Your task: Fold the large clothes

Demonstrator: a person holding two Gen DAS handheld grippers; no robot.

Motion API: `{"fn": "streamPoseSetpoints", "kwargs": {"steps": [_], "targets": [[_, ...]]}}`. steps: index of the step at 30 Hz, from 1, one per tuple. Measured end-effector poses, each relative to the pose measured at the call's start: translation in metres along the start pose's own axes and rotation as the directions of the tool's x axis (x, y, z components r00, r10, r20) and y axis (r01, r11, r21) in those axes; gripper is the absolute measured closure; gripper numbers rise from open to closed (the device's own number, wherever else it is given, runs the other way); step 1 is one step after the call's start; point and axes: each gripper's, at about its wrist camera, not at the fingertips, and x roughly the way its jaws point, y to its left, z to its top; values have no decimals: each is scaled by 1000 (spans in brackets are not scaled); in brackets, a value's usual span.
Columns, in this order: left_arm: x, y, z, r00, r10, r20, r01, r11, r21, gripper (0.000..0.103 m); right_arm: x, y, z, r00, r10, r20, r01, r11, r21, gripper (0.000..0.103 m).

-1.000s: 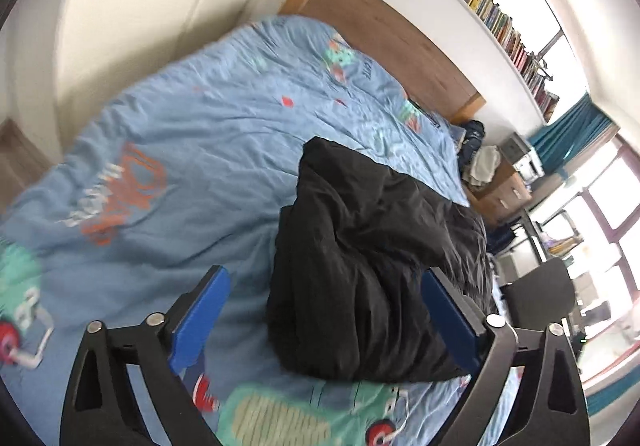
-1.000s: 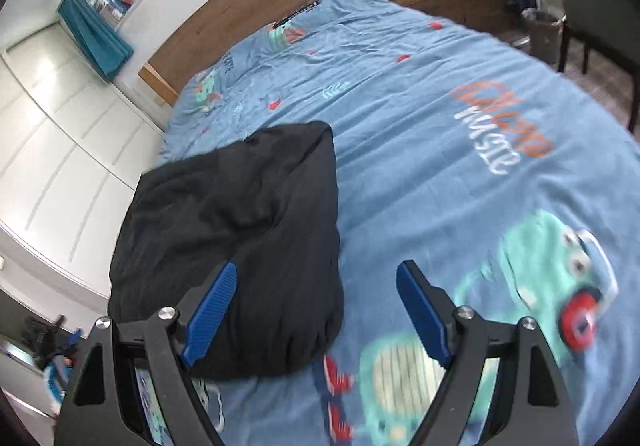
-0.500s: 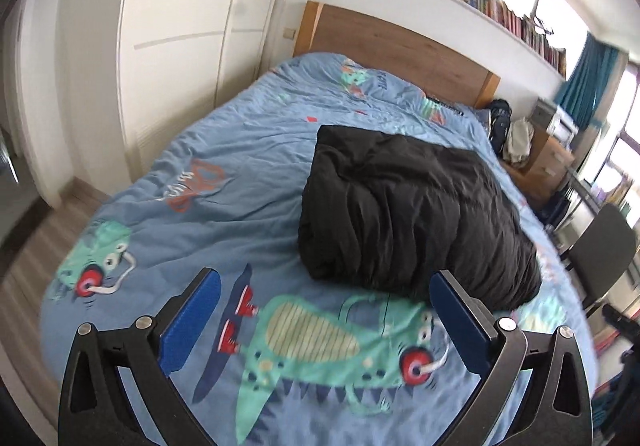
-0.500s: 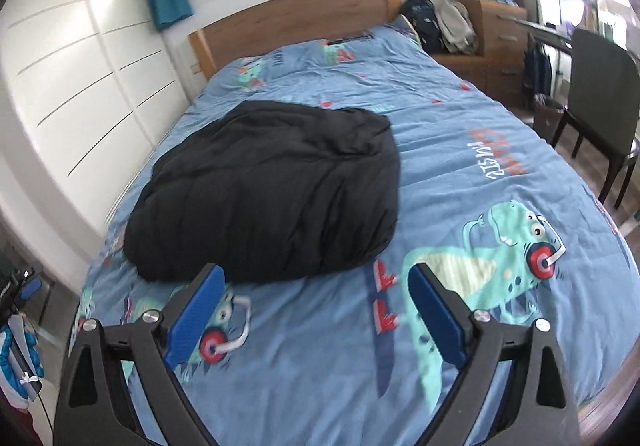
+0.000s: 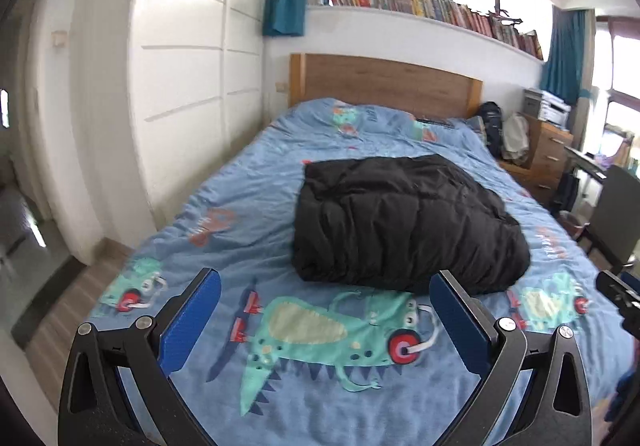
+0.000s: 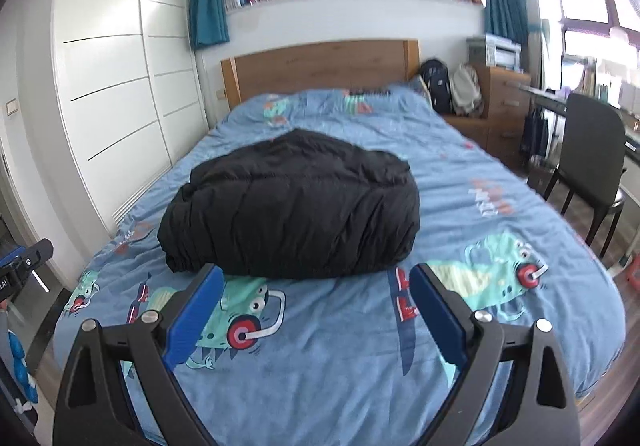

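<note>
A black puffy jacket (image 5: 400,222) lies folded into a thick bundle in the middle of a blue dinosaur-print duvet (image 5: 248,186). In the left wrist view my left gripper (image 5: 324,278) stands open, short of the bundle's near edge, with nothing between its blue pads. The right wrist view shows the same jacket (image 6: 292,206) on the duvet (image 6: 460,174). My right gripper (image 6: 317,270) is open too, back from the jacket's front edge and holding nothing. Neither gripper touches the cloth.
White wardrobe doors (image 6: 112,86) run along the bed's left side. A wooden headboard (image 6: 320,62) stands at the far end. A drawer unit with bags (image 6: 496,98) and a dark chair (image 6: 588,158) stand on the right. The bed's foot edge lies just below both grippers.
Both grippers drew back from the jacket toward the foot of the bed and rolled level. The jacket now sits farther off. The right jaws widened a little.
</note>
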Motion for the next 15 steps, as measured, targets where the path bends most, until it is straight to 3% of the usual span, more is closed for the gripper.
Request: {"fn": "streamPoseSetpoints", "kwargs": {"steps": [9, 15], "targets": [[-17, -22, -5, 998, 26, 63, -27, 999, 30, 1, -25, 11, -5, 997, -30, 69, 32, 999, -32, 8], [-19, -35, -7, 996, 42, 78, -47, 998, 52, 1, -20, 9, -14, 998, -42, 52, 44, 998, -38, 8]]}}
